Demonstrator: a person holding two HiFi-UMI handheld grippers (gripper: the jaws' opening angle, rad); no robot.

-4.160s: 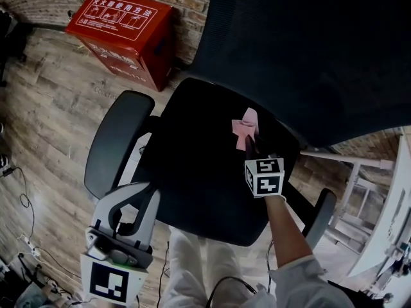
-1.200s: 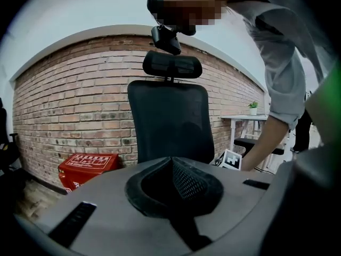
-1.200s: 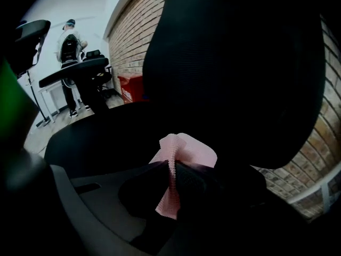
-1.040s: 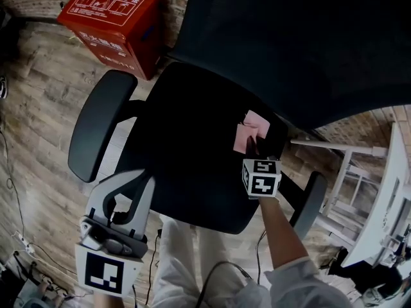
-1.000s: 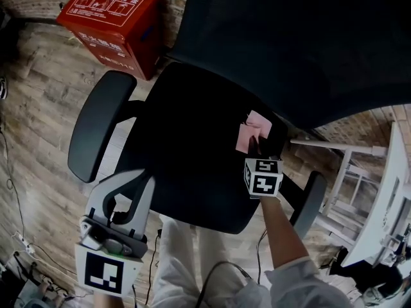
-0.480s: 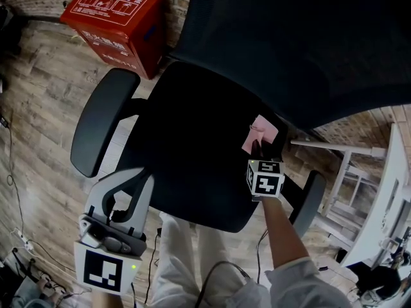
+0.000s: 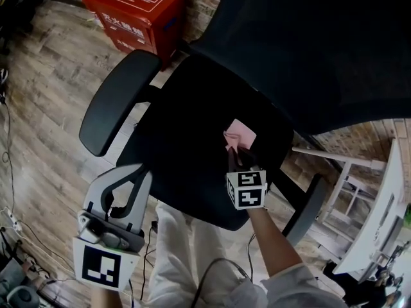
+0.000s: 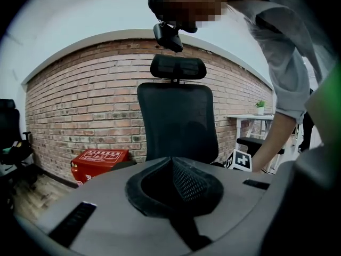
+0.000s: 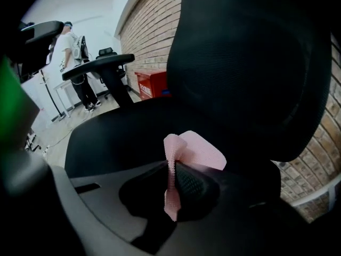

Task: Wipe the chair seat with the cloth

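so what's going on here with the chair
A person holds a tool in each hand and is cleaning an office chair. The right tool is shut on a pink cloth, which is at the back of the black seat, close to the backrest. The left tool takes no part: its jaws are together with nothing between them, and it is held off the seat's front left corner.

Support: chair seat [image 7: 186,136], black, level. One item on it: pink cloth [image 7: 239,133], at the seat's back right, near the backrest; part flat on the seat, one end raised. Plank floor [image 7: 45,101] under the seat; red box [image 7: 142,6] on it beyond the seat's back left.
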